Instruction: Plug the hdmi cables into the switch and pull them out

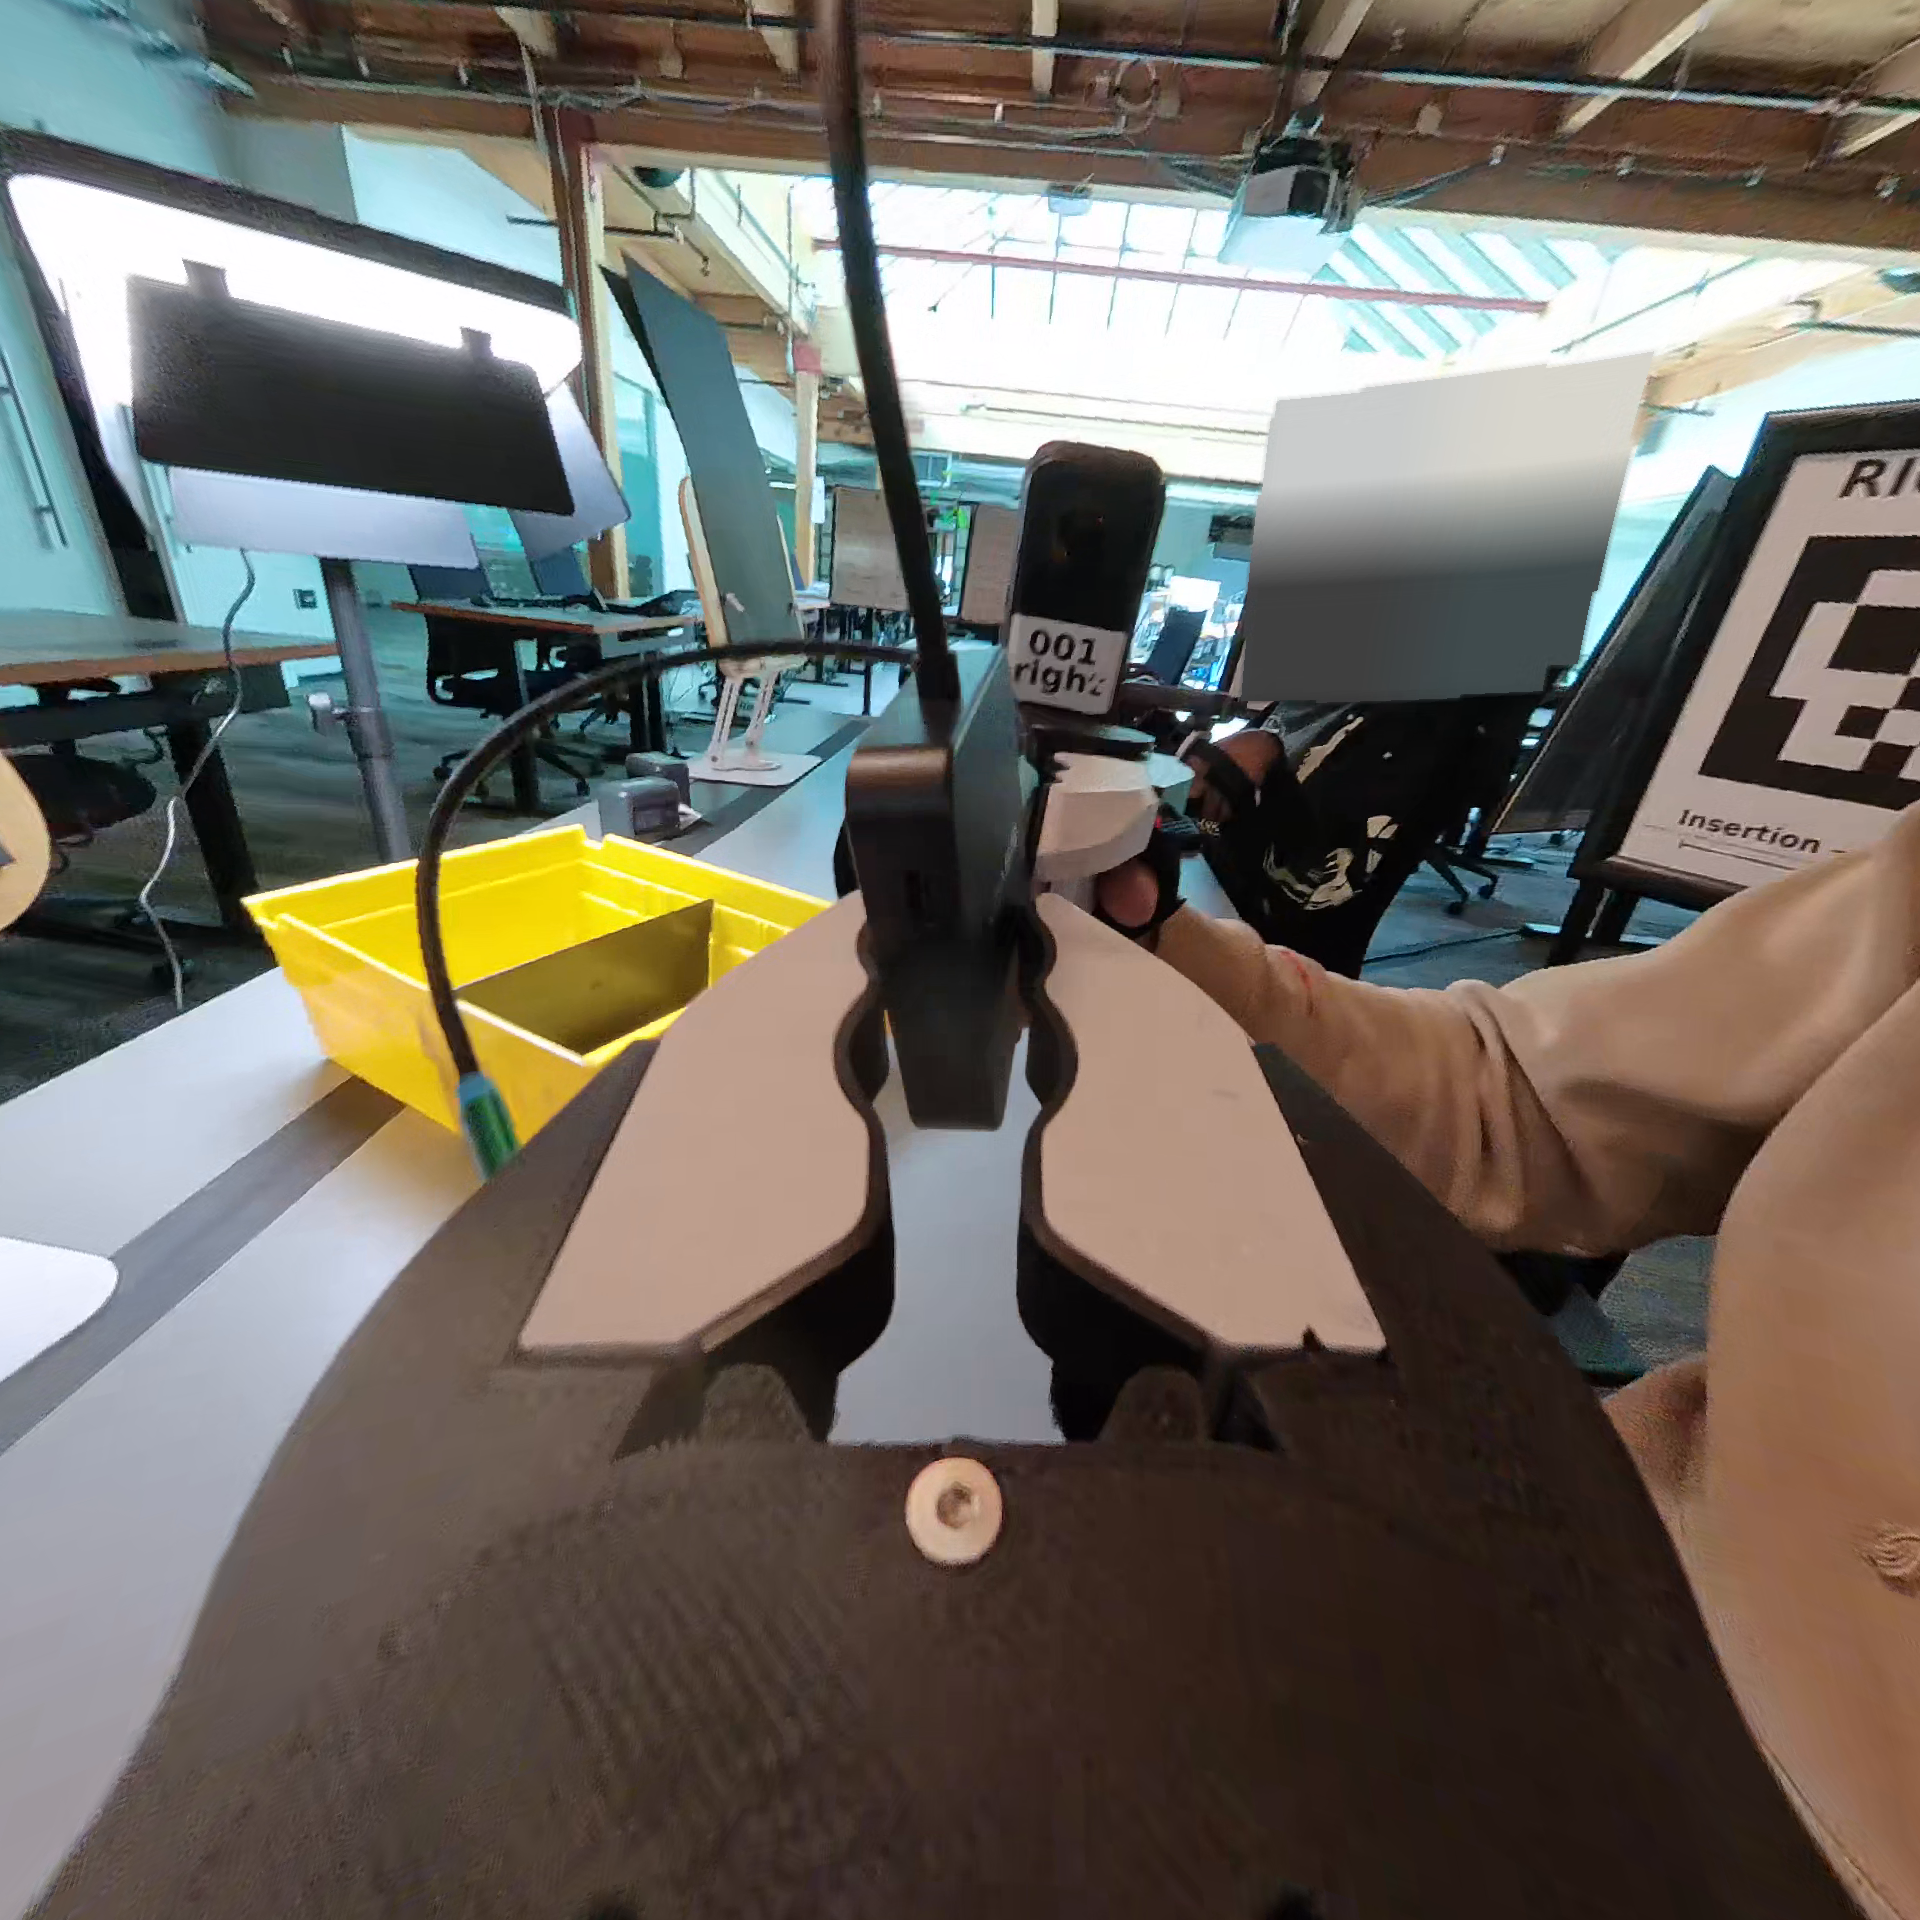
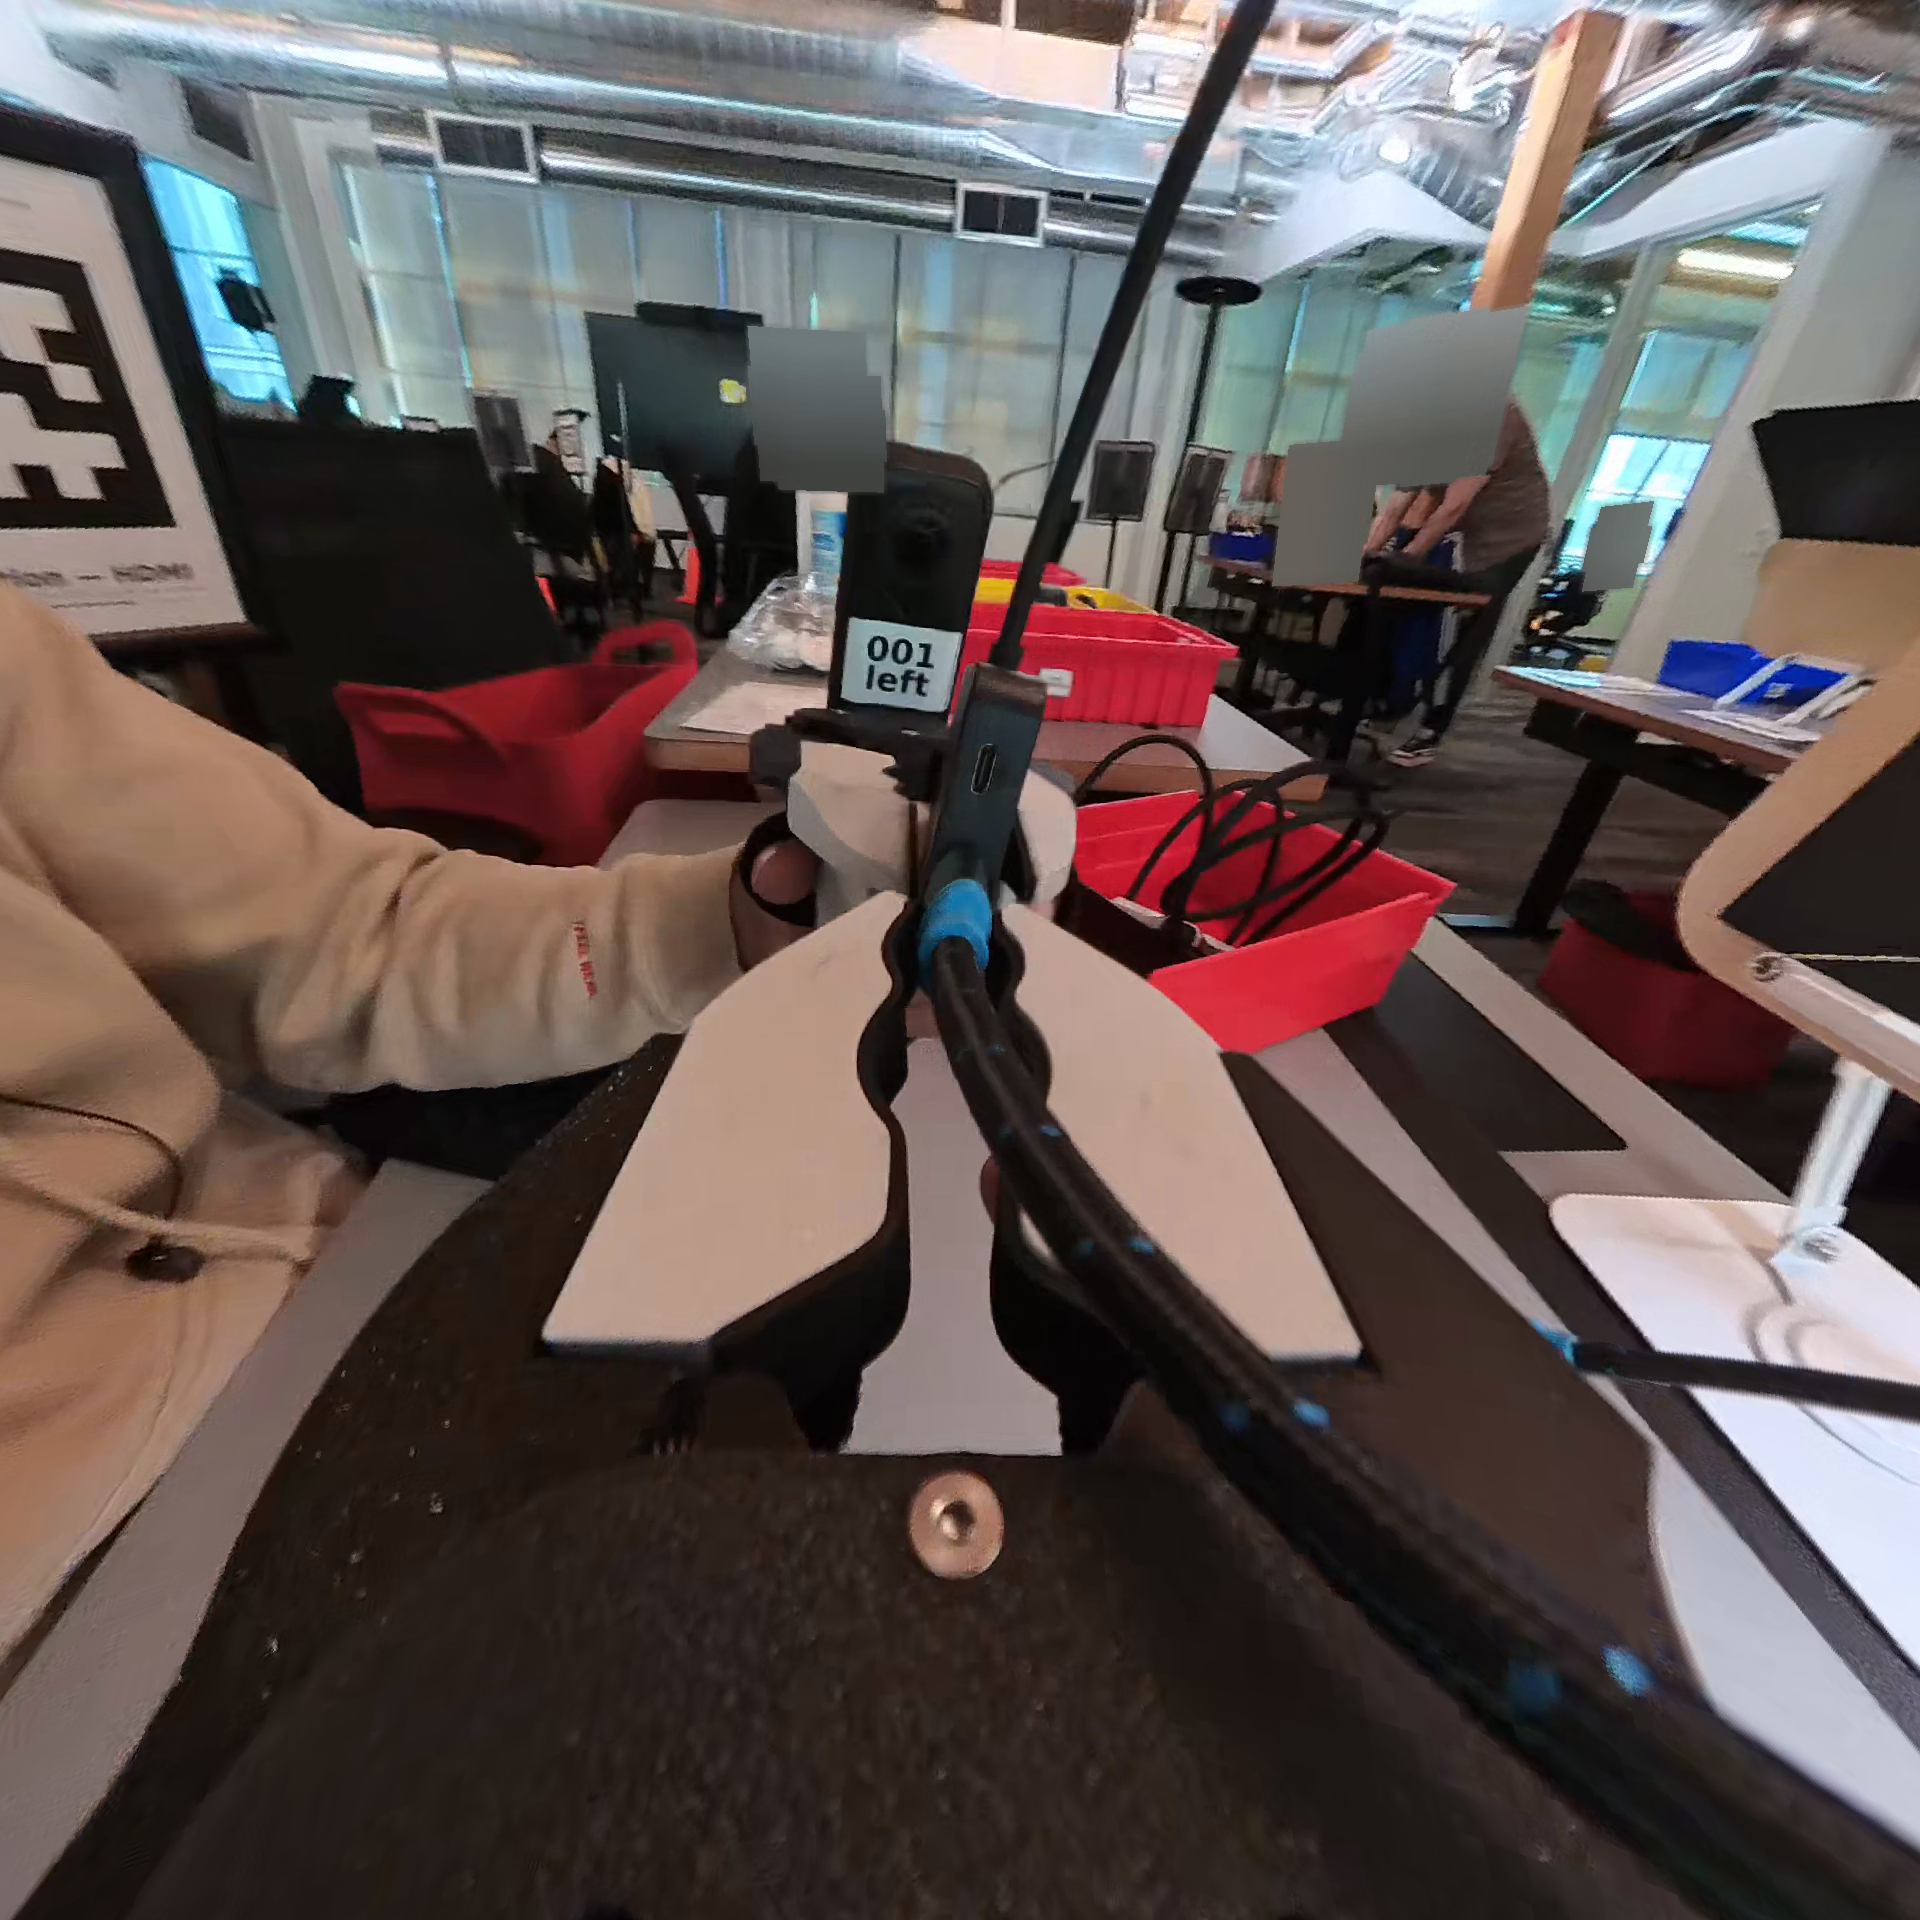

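Left wrist view: switch [image 1: 951, 883], a flat black box, stands on edge between the two pale fingers of the left gripper [image 1: 951, 997], held above the grey table [image 1: 208, 1195]. Jaws narrow, clamped on its lower end. One black cable [image 1: 883, 343] rises from its top edge out of frame. A second thin cable [image 1: 540, 727] arcs off its far side to the left and hangs down to a green plug [image 1: 486, 1127], which dangles free in front of the near wall of a yellow bin [image 1: 343, 956]. Open table near left of the bin; bare strip between the fingers.

Right wrist view: the same switch [image 2: 987, 769] seen edge-on, an oval port facing the camera. Right gripper [image 2: 951, 951] is closed narrow on the blue plug [image 2: 954, 920] of a black braided cable with blue flecks [image 2: 1091, 1174]. Plug sits against the switch's lower edge; whether it is seated in a port cannot be told. Cable trails back over the right finger toward near right. Just right, a red bin [image 2: 1320, 935] holding coiled black leads. Farther right, a white stand base [image 2: 1683, 1288] on the table, well apart. A beige sleeve [image 2: 364, 935] reaches in from the left.
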`<state>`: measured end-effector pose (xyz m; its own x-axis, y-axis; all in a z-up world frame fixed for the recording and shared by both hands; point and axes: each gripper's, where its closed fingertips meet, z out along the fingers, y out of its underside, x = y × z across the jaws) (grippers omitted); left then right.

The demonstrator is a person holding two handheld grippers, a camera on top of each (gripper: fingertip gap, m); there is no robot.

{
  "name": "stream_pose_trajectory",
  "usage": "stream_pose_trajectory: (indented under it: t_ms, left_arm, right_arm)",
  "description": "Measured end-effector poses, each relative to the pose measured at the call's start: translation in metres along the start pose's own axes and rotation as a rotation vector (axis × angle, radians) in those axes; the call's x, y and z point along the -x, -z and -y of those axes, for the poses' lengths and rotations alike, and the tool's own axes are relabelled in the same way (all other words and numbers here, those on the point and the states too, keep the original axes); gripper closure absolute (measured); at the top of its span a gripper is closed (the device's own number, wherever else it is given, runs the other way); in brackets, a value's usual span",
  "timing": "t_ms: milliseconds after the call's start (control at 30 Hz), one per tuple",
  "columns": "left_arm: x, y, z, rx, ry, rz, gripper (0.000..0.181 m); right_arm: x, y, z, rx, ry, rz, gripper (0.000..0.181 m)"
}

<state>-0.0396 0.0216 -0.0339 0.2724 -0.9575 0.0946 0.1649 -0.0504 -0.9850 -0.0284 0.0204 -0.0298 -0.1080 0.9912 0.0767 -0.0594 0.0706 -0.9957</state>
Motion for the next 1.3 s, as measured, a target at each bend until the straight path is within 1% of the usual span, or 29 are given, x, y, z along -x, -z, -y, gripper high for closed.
stream_pose_trajectory:
  t_ms: [100,167,233,367,633,767,867,900,933,967,1000,1067,1133,1200,1300]
  left_arm:
    - [-0.008,0.002,0.002,-0.005,-0.004,-0.051,0.165]
    - [-0.009,0.004,0.005,-0.008,-0.025,-0.055,0.166]
    - [-0.012,0.005,0.009,-0.025,-0.04,-0.063,0.166]
    - [-0.013,0.008,0.014,-0.048,-0.061,-0.059,0.166]
    - [-0.012,0.006,0.013,-0.03,-0.072,-0.034,0.166]
    - [-0.019,0.005,0.016,-0.037,-0.088,-0.072,0.167]
    - [-0.021,0.003,0.014,-0.029,-0.11,-0.079,0.167]
    - [-0.021,0.006,0.019,-0.069,-0.104,-0.083,0.166]
    - [-0.014,0.018,0.036,-0.17,-0.079,-0.059,0.167]
    - [-0.005,0.038,0.053,-0.251,-0.06,-0.04,0.167]
    - [0.001,0.056,0.063,-0.276,-0.083,-0.016,0.166]
    - [0.006,0.08,0.074,-0.252,-0.148,0.047,0.166]
    - [0.011,0.089,0.081,-0.246,-0.163,0.096,0.167]
    - [0.02,0.087,0.076,-0.195,-0.162,0.156,0.167]
    - [0.029,0.077,0.064,-0.141,-0.151,0.198,0.167]
  right_arm:
    - [0.003,-0.001,-0.001,-0.016,-0.039,0.036,0.169]
    - [0.004,-0.003,0.0,-0.035,-0.043,0.045,0.169]
    - [0.005,-0.004,0.004,-0.078,-0.046,0.051,0.169]
    - [0.008,0.001,0.015,-0.173,-0.126,0.106,0.167]
    - [0.004,0.003,0.014,-0.171,-0.103,0.076,0.17]
    - [0.01,0.005,0.016,-0.19,-0.063,0.122,0.17]
    - [0.012,0.009,0.013,-0.173,-0.04,0.146,0.17]
    - [0.013,0.012,0.015,-0.185,-0.029,0.15,0.17]
    - [0.011,0.025,0.029,-0.288,-0.041,0.167,0.17]
    - [0.002,0.05,0.048,-0.41,-0.082,0.159,0.17]
    - [-0.007,0.072,0.057,-0.448,-0.062,0.105,0.17]
    - [-0.017,0.099,0.062,-0.387,0.015,-0.014,0.17]
    - [-0.026,0.112,0.061,-0.294,0.046,-0.102,0.17]
    - [-0.042,0.116,0.049,-0.155,0.051,-0.219,0.17]
    - [-0.057,0.123,0.031,-0.015,0.006,-0.305,0.17]
